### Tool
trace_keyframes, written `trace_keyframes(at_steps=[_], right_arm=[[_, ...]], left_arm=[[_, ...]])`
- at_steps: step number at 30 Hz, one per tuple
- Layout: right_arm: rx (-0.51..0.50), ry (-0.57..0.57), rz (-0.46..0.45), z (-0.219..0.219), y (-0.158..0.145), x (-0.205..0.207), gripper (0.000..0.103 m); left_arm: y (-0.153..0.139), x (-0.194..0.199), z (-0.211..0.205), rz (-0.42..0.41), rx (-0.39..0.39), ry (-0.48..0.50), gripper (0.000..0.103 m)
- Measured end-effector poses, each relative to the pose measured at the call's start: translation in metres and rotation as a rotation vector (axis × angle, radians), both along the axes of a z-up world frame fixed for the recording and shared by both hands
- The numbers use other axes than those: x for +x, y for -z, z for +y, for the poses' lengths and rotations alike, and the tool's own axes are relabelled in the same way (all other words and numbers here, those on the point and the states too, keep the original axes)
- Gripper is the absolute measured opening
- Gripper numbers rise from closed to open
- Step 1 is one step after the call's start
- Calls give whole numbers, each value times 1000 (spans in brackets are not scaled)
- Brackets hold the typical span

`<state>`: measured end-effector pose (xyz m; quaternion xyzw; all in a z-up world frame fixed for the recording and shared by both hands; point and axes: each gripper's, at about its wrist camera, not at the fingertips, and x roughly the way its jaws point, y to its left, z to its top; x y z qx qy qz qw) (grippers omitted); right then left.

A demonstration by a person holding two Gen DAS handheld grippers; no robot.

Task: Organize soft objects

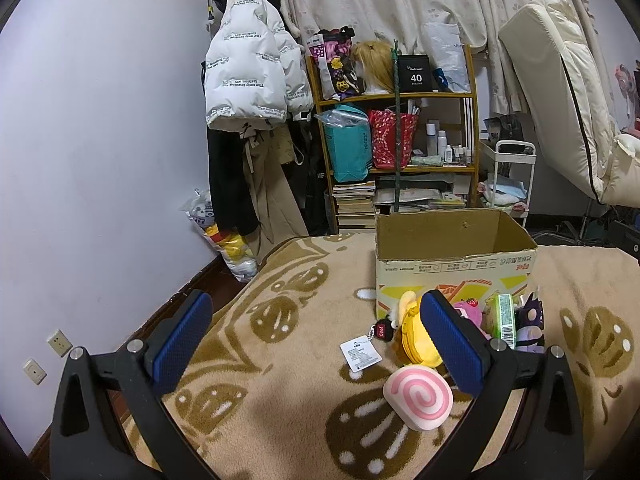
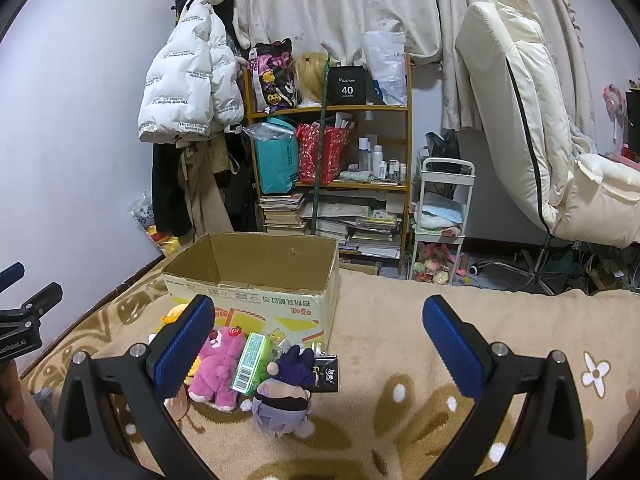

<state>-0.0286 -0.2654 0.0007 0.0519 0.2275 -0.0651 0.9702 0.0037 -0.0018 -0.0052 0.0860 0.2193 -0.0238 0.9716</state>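
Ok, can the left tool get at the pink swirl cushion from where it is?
Probably yes. The left tool is open, and the pink swirl cushion lies on the blanket just inside its right finger, with nothing on top of it or in front.

The blanket (image 2: 400, 332) is seen as fuzzy, matt cloth; the cardboard box (image 2: 256, 276) is raw and dull inside — printed outside. Plush fur covers the pink bear (image 2: 218, 368). The pads (image 1: 452, 344) are ribbed matt blue rubber on black plastic.
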Motion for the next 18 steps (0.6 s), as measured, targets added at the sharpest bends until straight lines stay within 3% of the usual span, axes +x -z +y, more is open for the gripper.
trace_keyframes(at_steps=[18], right_arm=[[0,1,7,-3,2,0,103]], left_arm=[[-2,0,1,-1,-1,0,102]])
